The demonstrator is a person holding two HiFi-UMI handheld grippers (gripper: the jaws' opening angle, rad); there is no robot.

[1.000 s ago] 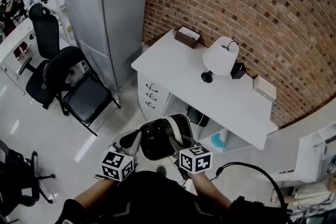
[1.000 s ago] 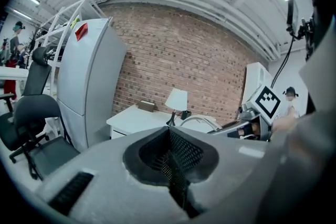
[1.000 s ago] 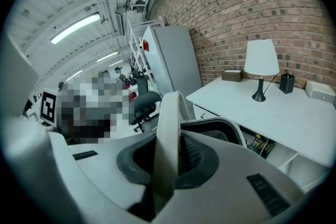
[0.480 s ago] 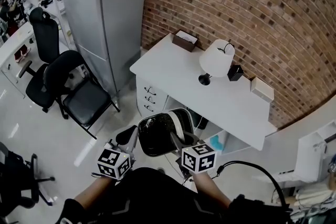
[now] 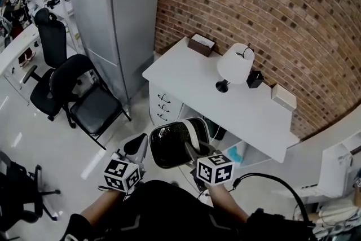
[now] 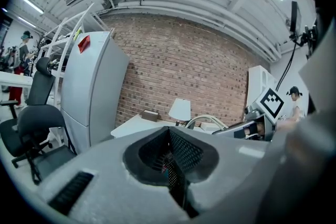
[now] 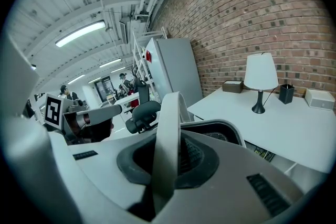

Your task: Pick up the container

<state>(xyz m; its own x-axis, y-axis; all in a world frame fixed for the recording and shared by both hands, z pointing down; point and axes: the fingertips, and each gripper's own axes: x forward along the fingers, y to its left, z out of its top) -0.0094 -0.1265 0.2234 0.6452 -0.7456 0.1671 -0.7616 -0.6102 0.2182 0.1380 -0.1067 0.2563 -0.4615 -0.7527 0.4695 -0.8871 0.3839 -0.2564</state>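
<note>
You are standing on a pale glossy floor beside a white desk that is sitting against a brick wall. A lamp is standing on the desk, a grey fridge is standing to its left, and black chairs are standing nearby.

Only the head view is showing the floor and the chairs. The two gripper views are showing the ceiling and its strip lights instead. The left gripper view is also catching the right tongs' marker cube.

You are holding the black container in the air, in front of you and short of the desk. The right tongs are clamping its white handle. The left tongs are sitting just beside its left rim, jaws pressed together with nothing I can make out between them.
</note>
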